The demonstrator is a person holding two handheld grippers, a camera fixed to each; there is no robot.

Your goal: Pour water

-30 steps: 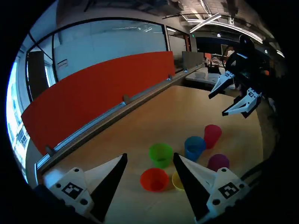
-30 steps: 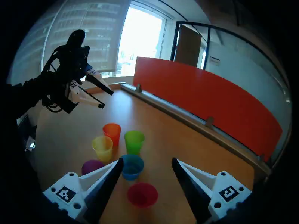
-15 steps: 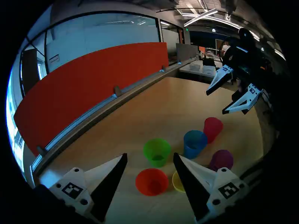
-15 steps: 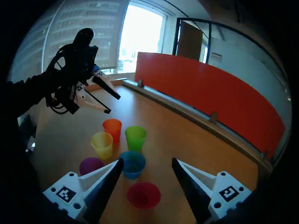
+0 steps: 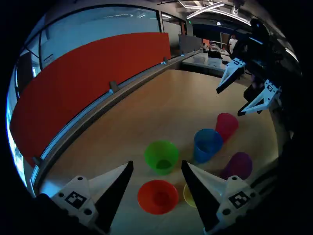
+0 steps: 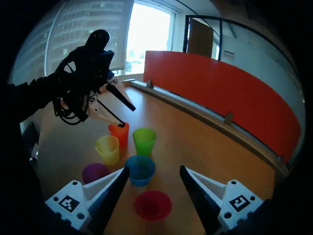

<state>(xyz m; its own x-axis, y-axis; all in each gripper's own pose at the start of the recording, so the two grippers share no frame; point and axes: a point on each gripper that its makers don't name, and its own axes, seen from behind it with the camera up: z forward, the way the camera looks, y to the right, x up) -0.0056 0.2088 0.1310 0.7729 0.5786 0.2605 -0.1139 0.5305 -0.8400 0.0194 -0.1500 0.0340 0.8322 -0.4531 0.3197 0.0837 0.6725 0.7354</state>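
wooden table [image 5: 168, 98] below downward-tilted left hand-held gripper [image 5: 157, 162] and right hand-held gripper [image 6: 153, 168], both spread

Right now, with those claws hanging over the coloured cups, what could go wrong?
The left claw, open just above the orange cup, could knock the yellow cup or green cup crowded close beside it. The orange cup looks light and might tip when gripped, spilling whatever it holds.

Orange cup [image 5: 158, 196], green cup [image 5: 161, 156], blue cup [image 5: 207, 145], red cup [image 5: 226, 125], purple cup [image 5: 238, 166], yellow cup [image 5: 189, 196]: each plain, single colour

Surface [image 5: 164, 105]: pale wood tone

Partition [image 5: 78, 78]: flat orange-red

Left gripper [image 5: 156, 162], right gripper [image 6: 153, 167]: white fingers [image 5: 98, 185], black inner faces, black-and-white square marker on each finger base; left gripper body black in right gripper view
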